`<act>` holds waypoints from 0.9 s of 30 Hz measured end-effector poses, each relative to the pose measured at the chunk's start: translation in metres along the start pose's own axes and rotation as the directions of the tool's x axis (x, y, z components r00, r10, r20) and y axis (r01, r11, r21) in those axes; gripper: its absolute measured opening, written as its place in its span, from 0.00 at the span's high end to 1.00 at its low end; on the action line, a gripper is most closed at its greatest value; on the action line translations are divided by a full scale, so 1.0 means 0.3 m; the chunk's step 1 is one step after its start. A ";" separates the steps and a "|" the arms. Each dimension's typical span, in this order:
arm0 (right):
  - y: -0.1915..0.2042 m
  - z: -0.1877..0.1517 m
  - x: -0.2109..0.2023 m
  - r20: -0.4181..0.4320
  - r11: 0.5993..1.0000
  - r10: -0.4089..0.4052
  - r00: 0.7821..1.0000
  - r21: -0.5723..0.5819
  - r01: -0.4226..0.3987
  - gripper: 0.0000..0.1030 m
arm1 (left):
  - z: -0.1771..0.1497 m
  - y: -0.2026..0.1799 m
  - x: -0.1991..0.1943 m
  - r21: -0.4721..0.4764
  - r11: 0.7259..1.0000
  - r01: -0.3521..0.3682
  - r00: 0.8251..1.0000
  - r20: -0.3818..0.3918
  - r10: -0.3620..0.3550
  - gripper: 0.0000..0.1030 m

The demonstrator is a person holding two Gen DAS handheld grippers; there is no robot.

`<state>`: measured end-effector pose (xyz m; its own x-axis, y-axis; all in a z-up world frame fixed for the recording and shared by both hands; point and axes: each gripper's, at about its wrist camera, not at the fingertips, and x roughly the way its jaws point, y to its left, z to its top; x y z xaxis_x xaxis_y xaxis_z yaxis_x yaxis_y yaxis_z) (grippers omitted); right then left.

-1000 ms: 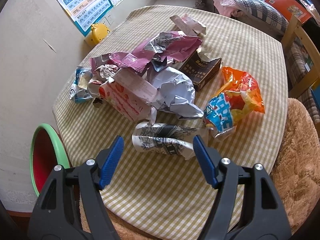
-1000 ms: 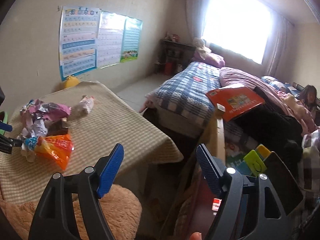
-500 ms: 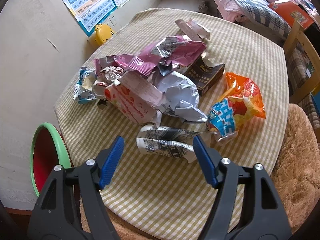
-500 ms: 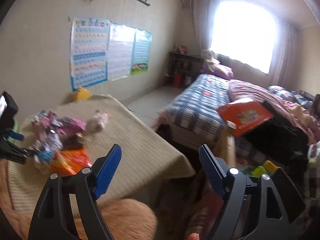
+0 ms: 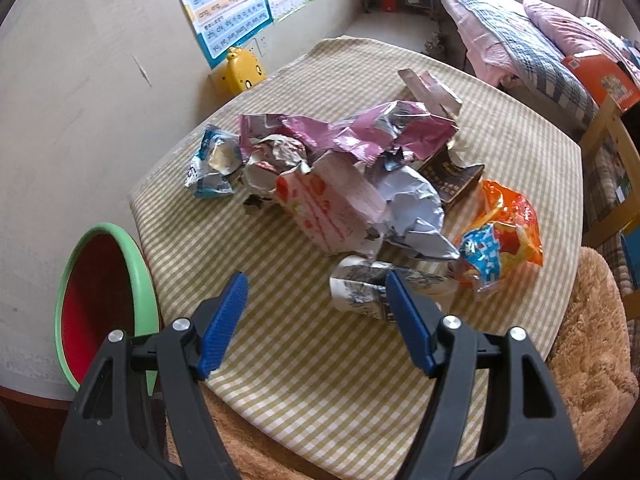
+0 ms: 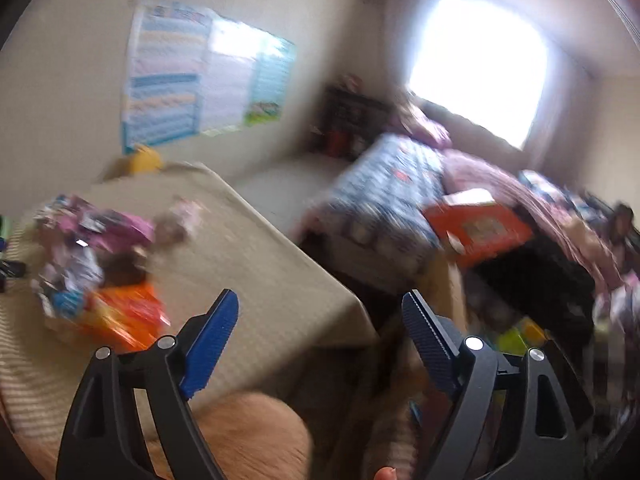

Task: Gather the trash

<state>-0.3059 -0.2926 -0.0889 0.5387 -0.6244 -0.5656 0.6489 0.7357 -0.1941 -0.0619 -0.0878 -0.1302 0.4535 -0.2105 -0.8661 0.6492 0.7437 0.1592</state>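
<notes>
A heap of trash lies on the checked tablecloth: a crushed printed paper cup, an orange snack bag, a pink-and-white carton, crumpled white paper, a purple wrapper, a dark box and a blue-white wrapper. My left gripper is open and empty, just above the table, with the cup by its right finger. My right gripper is open and empty, off the table's right edge; the blurred orange bag lies to its left.
A green-rimmed red bin stands left of the table by the wall. A yellow toy sits at the table's far corner. A furry brown seat is at the right, with a wooden chair and a bed beyond.
My left gripper has shifted left, so the cup now sits by its right finger instead of between both. My right gripper has swung, and its view is now blurred.
</notes>
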 end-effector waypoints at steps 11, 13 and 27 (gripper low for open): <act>-0.111 -0.022 -0.020 0.032 0.996 -0.035 0.999 0.081 0.033 0.21 | 0.002 -0.051 0.015 0.046 0.999 -0.002 1.000 -0.019 0.002 0.34; -0.085 0.015 -0.027 0.047 0.995 0.002 0.999 0.102 -0.007 0.15 | 0.005 -0.054 0.012 0.043 0.999 -0.004 1.000 -0.018 0.005 0.34; 0.283 0.122 0.242 -0.289 0.850 0.520 0.804 0.274 -0.451 0.11 | -0.002 0.037 -0.005 -0.057 0.998 0.035 0.999 0.003 -0.035 0.34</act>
<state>-0.1921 -0.2851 -0.1172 0.6149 -0.0436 -0.7874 0.4559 0.8344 0.3098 -0.0559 -0.0790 -0.1272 0.4322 -0.2384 -0.8697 0.6293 0.7705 0.1015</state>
